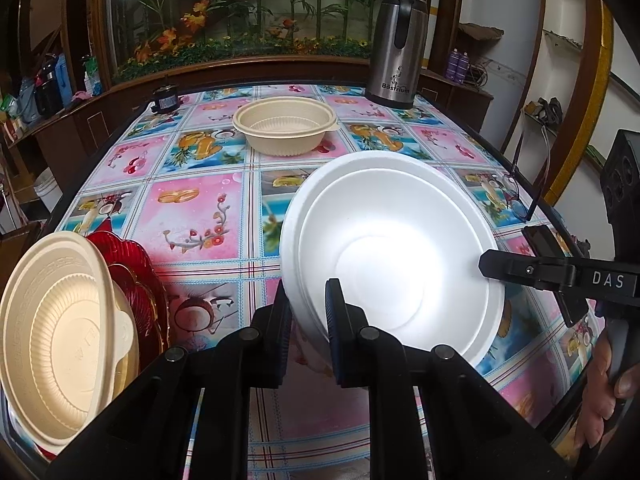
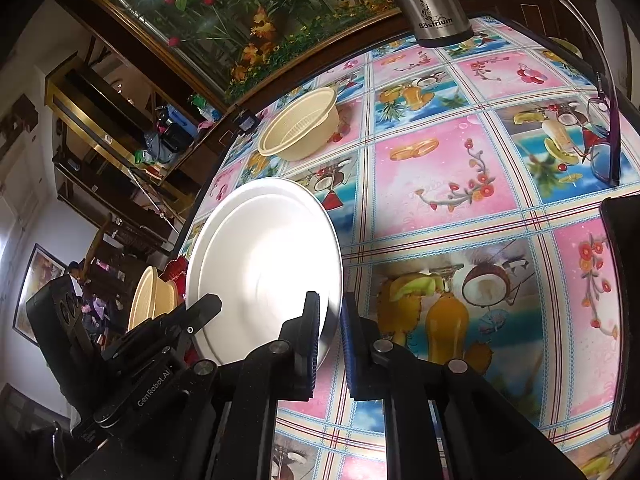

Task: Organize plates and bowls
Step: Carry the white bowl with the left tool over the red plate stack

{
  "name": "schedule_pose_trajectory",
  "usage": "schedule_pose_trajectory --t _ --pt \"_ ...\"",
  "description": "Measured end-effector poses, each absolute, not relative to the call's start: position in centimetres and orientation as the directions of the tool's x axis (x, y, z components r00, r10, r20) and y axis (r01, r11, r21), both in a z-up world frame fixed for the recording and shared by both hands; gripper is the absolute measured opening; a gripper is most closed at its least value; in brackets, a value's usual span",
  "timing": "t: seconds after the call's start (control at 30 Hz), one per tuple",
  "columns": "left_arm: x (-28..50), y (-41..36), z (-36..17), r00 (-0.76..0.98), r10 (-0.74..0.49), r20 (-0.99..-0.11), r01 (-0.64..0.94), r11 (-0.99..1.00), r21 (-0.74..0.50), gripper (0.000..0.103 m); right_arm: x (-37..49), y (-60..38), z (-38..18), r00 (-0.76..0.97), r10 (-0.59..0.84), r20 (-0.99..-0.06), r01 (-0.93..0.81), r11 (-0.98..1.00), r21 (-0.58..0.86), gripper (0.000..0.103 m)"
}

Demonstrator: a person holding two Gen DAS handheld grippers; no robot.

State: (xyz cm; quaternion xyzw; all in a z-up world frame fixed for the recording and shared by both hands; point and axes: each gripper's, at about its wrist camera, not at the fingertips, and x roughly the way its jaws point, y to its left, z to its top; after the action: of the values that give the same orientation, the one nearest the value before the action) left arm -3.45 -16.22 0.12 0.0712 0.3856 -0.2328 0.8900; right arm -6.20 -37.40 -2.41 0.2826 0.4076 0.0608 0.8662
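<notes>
A white foam bowl is held tilted above the table, also seen in the right wrist view. My left gripper is shut on its near rim. My right gripper is shut on its opposite rim, and shows at the right in the left wrist view. A beige plastic bowl stands upright at the table's far middle, also in the right wrist view. At the left, a beige bowl leans on edge against a red glass plate.
A steel thermos stands at the far right of the table. Glasses lie near the right edge, with a dark phone closer. A small black object sits at the far left. The flowered tablecloth covers the table.
</notes>
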Motion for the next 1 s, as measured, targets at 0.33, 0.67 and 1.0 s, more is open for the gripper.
schedule_pose_trajectory --t 0.33,0.67,1.0 --pt "-3.6 -15.3 0.7 0.62 -0.352 -0.701 0.45 0.892 -0.05 0.014 -5.9 -36.4 -1.5 0.664 0.338 -0.667 0.105 0.841 0.53 0.012" --pt "-3.5 -13.4 1.7 0.646 -0.349 -0.679 0.417 0.906 -0.068 0.014 -5.1 -34.8 -0.3 0.667 0.344 -0.662 0.069 0.855 0.514 0.014" --pt "-3.4 -9.0 4.1 0.703 -0.333 -0.629 0.345 0.932 -0.108 0.014 -3.9 -31.6 2.8 0.684 0.384 -0.62 -0.023 0.861 0.508 0.014"
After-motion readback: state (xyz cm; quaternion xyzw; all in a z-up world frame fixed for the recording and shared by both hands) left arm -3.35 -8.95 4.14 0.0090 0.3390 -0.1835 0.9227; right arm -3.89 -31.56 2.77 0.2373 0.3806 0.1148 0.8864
